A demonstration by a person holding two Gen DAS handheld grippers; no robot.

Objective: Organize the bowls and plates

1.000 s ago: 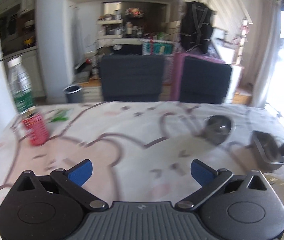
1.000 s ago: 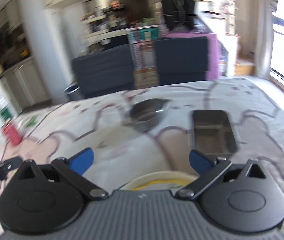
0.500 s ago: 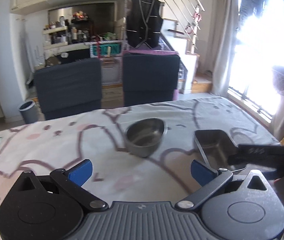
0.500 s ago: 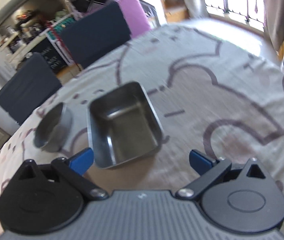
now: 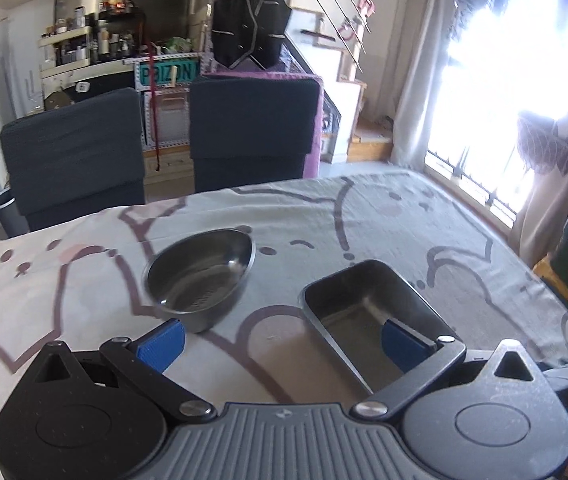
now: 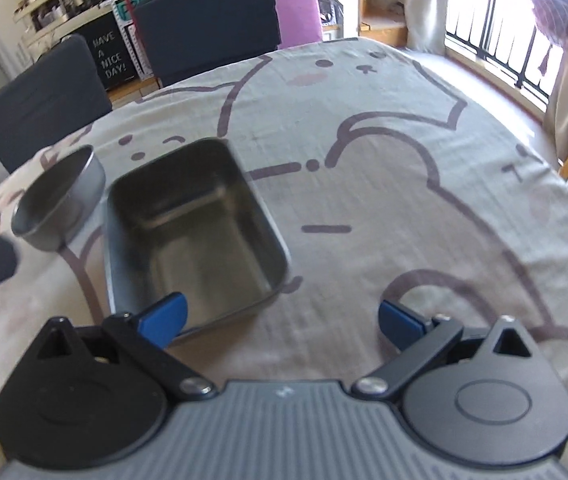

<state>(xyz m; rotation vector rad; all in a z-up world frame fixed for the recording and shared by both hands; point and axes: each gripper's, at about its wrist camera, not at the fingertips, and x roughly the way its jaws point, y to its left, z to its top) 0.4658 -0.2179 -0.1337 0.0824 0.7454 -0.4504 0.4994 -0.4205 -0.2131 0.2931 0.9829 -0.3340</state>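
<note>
So there are two steel containers sitting on the desk point(image 5: 363, 216), which has a cartoon-print cloth over it w/ pink and brown outlines. The round bowl point(image 5: 200, 276) is on the left, and as far as I can see it's got nothing in it, just a dotted texture at the bottom. The rectangular tin point(image 5: 367, 316) is just beside it to the right, not touching, and it's empty too, w/ only reflections inside. The left claw point(image 5: 280, 344) is wide open and low over the desk: its left blue finger point(image 5: 162, 344) is right by the near side of the bowl, and its right one overlaps the tin's inside in that view, tho I can't tell if it's actually touching anything. The right claw point(image 6: 280, 320) is spread open as well and not gripping anything. From the right wrist cam its left finger point(image 6: 164, 318) sits at the tin's point(image 6: 192, 232) near rim, prob just above it, and the other finger is over bare cloth. That same cam shows the bowl point(image 6: 60, 200) off to the left of the tin, a bit blurry. In the bg there are two dark chairs point(image 5: 252, 132) at the far edge of the desk, plus shelves and a bright window on the right.
</note>
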